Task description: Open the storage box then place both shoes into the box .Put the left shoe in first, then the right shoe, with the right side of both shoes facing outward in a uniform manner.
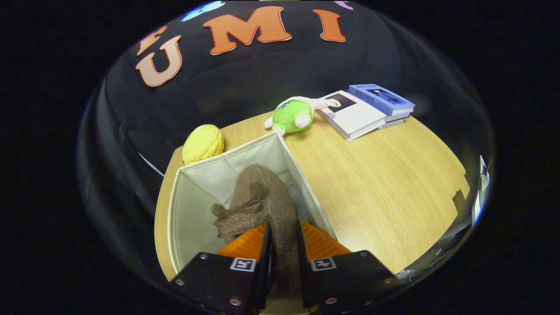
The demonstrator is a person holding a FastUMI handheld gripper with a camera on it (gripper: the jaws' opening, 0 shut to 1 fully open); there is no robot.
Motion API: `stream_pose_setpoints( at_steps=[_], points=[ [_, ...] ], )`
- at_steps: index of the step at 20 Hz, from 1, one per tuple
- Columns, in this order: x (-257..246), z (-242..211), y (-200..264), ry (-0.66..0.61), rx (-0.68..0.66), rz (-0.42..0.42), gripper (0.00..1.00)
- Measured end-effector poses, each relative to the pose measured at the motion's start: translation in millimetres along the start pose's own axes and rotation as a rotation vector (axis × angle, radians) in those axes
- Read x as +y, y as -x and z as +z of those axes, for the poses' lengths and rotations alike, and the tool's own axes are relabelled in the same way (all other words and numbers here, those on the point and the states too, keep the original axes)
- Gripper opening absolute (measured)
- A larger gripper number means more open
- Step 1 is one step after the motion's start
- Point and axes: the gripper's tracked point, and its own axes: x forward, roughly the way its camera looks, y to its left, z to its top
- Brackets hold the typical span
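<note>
Over the open storage box, the hand-held gripper holds a brown furry shoe, its two fingers pressed against either side of the shoe's rear part. The shoe hangs toe-forward and reaches down into the box, close to the box's right wall. A small bow or tassel shows on its upper. The box stands at the near left of the table, its lid already out of the way, so I judge the opening step done. What can be seen of the box's inside past the shoe looks pale and bare; whether another shoe lies beneath cannot be told, since the held shoe and the fingers hide much of the floor. By that, this is probably the first shoe going in, though which foot it belongs to is not clear. Left to do, as I judge it: release this shoe with its right side outward, then fetch and place the other. Beyond the box lie a yellow plush toy, a green plush toy and some books.
</note>
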Motion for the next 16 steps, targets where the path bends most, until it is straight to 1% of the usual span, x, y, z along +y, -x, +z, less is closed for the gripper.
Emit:
stream_pose_setpoints(
  at_steps=[1,2,3,4,7,10,16],
  points=[
    [7,2,4,0.008,-0.001,0.008,0.57],
    [12,4,7,0.027,-0.006,0.011,0.68],
    [18,7,9,0.049,-0.013,0.02,0.9],
    [19,9,11,0.07,-0.022,0.023,0.97],
    [18,17,21,0.103,-0.049,0.045,0.98],
    [7,33,32,0.09,-0.081,0.073,0.98],
    [-44,87,60,0.087,-0.168,0.095,0.98]
  ],
)
